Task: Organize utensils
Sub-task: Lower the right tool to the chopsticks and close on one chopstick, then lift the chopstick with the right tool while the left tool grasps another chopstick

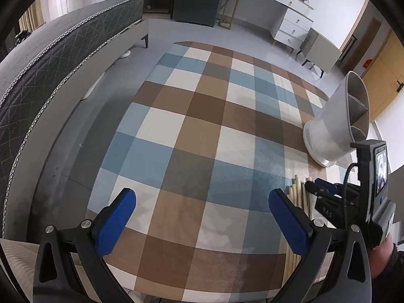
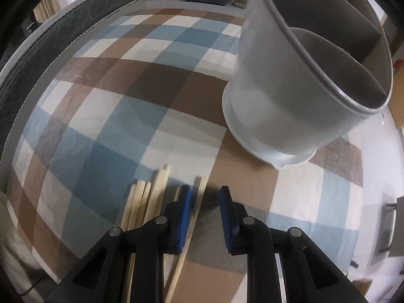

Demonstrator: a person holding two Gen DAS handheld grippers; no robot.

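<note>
1. Table (image 1: 192, 131): checked cloth in blue, brown and white. All the work lies at its right near part as the left wrist view shows it.
2. Holder (image 2: 285, 96): white, upright on its flared foot, divided into compartments. All that I can see into look empty. It stands beyond the chopsticks, up and to the right of them in the right wrist view, apart from them.
3. Chopsticks (image 2: 141, 197): a loose pale bundle lying flat on the cloth. Long axes run roughly along my right gripper's pointing line, tips toward the far side. Most lie left of the right jaws; one stick (image 2: 195, 210) lies just inside the left pad.
4. Right gripper (image 2: 204, 217): angled steeply down over the bundle, jaws narrow. The one stick sits between them, against or beside the left pad; the right pad stands clear of it, so I judge no grip yet.
5. Left gripper (image 1: 202, 224): jaws wide, nothing between them, hovering over bare cloth. The bundle is off to its right, just past its right finger.
6. Judgement: the right hand is plainly nearer. The pick turns on closing across the stick's width, then carrying it forward and right to the holder.
</note>
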